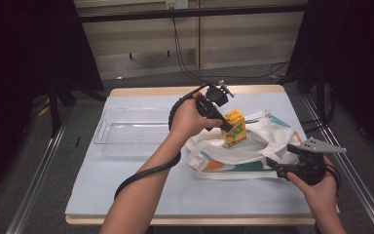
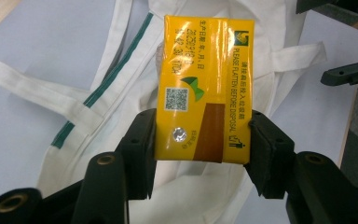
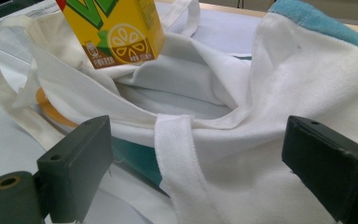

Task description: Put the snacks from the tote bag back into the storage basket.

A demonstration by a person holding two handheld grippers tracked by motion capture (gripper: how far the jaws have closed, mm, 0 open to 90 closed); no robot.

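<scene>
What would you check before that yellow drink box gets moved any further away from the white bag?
1. Left gripper clamps the yellow drink box on both sides: ok.
2. Box sits square between the pads: ok.
3. Box clear of the white tote bag: ok, it hangs above the opening.
4. Right gripper pinning the bag: not ok, jaws stand open around the rim.
5. Clear tray free to take the box: ok.
6. Anything left inside the bag: cannot tell.

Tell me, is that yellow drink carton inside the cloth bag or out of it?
Out: the yellow carton hangs above the bag, clamped between the left gripper jaws.
</scene>
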